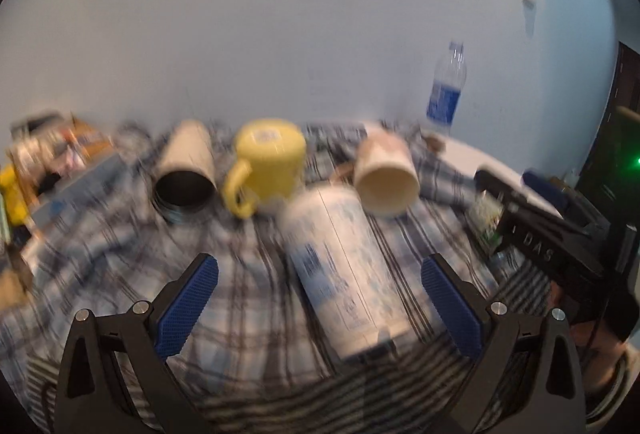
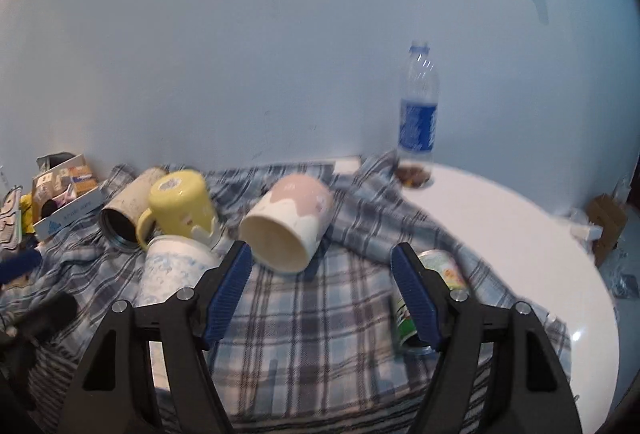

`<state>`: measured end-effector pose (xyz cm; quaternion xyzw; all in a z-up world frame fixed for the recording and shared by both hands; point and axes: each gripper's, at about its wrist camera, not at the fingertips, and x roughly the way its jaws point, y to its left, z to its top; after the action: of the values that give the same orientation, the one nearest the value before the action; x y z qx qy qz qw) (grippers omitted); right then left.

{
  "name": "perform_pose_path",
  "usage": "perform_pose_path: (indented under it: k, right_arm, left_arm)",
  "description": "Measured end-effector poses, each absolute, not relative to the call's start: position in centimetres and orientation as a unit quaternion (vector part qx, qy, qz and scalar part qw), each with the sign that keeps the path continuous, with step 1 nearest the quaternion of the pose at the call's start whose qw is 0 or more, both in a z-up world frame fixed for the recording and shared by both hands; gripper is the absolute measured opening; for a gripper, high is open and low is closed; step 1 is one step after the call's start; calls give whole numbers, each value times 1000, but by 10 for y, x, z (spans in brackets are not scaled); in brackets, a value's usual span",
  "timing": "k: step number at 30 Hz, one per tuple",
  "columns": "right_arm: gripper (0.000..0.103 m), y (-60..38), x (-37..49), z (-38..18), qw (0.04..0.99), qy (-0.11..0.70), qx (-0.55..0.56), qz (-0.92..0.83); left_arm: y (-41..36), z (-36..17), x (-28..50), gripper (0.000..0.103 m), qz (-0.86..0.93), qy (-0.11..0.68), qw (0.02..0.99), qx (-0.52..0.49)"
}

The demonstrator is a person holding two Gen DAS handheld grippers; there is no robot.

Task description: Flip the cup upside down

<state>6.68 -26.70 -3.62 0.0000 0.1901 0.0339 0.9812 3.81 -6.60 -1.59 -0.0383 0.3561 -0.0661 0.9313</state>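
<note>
Between the left gripper's (image 1: 319, 304) spread jaws lay a white-and-blue patterned paper cup (image 1: 340, 274) on plaid cloth (image 1: 248, 298); the right gripper (image 2: 322, 290) gaped empty.

- The black body of the other handheld gripper (image 1: 536, 250), at the right edge of the left wrist view, carries pale raised letters that read roughly "DAS"; blur makes them uncertain.
- The blue label on the clear plastic water bottle (image 2: 417, 127) has white print too small to read.
- The white-and-blue patterned paper cup (image 1: 344, 274) bears dark printed lines, blurred past reading.
- The blue-edged cardboard box (image 2: 66, 211) shows pale lettering, illegible.
</note>
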Motion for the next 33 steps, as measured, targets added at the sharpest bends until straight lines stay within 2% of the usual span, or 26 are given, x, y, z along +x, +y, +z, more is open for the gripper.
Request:
perform_pose_path:
  k: [2,4,16,22,23,26,33]
  right_arm:
    - [72,-270,66,-39,985,174,-11,8]
    - [72,-277,69,-37,983,183,7,28]
    - [72,-285,66,-37,983,181,15,26]
    - [72,-283,65,-37,983,180,9,29]
    - [72,-283,65,-37,983,180,9,29]
    - [72,-283,66,-37,983,182,9,28]
    - [72,-283,66,-37,983,182,7,28]
  left_arm:
    - [-67,-28,44,103,-84,404,908,-69]
    - [-70,-34,45,103,-78,416,902,-87]
    - [-110,-73,62,103,-30,445,895,-10]
    - [-97,-93,74,79,-32,488,872,-41]
    - [-97,-95,74,70,-38,493,868,-44]
    - [-97,-91,67,69,-38,478,877,-38]
    - [-95,-54,44,68,-27,392,920,-10]
